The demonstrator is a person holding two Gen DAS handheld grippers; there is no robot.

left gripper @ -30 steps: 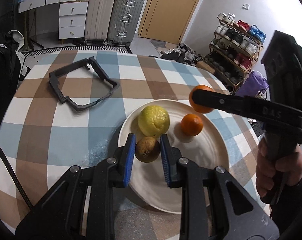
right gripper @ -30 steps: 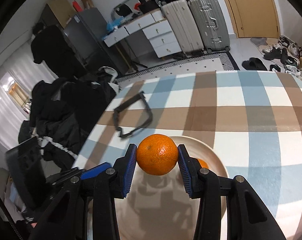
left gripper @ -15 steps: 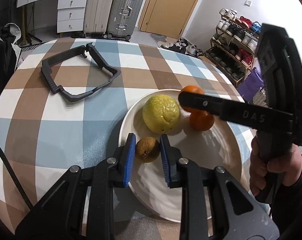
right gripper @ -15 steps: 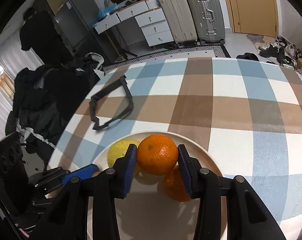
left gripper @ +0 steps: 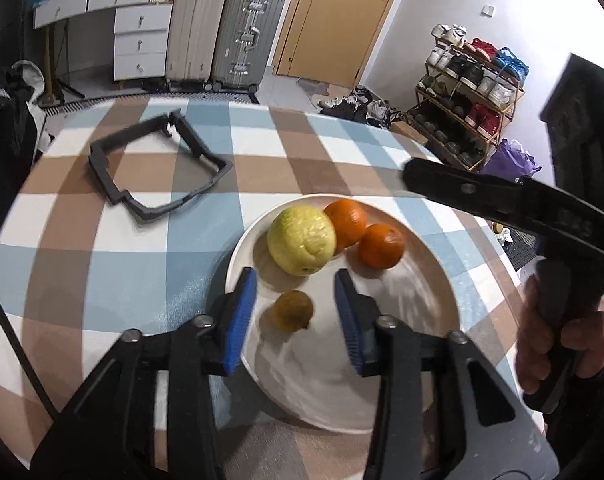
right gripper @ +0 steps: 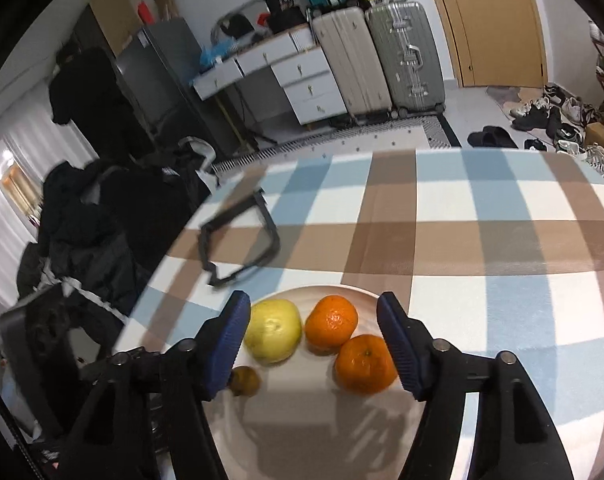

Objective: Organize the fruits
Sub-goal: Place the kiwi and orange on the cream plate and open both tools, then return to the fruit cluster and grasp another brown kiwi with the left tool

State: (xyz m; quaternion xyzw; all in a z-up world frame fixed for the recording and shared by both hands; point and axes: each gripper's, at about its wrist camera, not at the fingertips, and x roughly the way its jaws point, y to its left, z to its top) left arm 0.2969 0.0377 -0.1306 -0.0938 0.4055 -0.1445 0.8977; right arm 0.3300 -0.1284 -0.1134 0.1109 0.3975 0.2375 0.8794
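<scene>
plate (left gripper: 442,280) lower centre, now bearing all four fruits | second orange (right gripper: 331,322), gripped mid-air before, rests beside lemon (right gripper: 273,336) | right gripper (right gripper: 314,344) jaws just opened wide, empty, above the oranges | left gripper (left gripper: 295,312) jaws just opened partway, small brown fruit (left gripper: 293,310) loose between pads

Your near half of the round white plate (left gripper: 402,392) lies bare; 4 fruits crowd its far half, and an angular black plastic frame (left gripper: 157,168) blocks the checked tablecloth (left gripper: 101,264) beyond-left.
</scene>
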